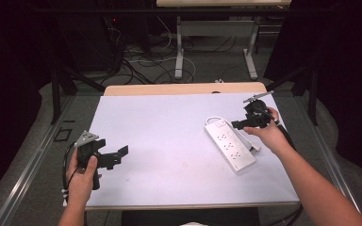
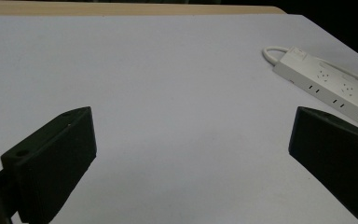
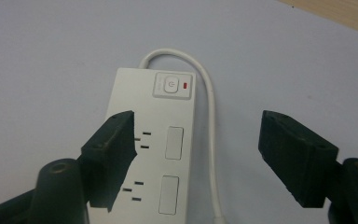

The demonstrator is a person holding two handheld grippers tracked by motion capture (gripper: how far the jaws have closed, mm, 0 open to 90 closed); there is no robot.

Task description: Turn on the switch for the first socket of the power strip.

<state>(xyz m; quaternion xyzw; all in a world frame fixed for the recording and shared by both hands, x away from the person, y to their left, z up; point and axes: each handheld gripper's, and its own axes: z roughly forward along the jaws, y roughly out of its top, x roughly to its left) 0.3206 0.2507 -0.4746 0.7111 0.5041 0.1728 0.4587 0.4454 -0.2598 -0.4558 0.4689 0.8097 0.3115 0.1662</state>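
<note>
A white power strip lies on the right part of the white table top, its white cable looping round from the switch end. Its switch has a small red light beside it. My right gripper hovers over the switch end, jaws apart: one jaw sits over the sockets and the other stands past the cable, and neither presses on the strip. My left gripper is held at the table's left front, open with nothing between its fingers. From there the strip shows far off to the right.
The table's wooden far edge shows behind the white top. Beyond it stand another table's metal legs and loose cables on the floor. Dark curtains close in both sides.
</note>
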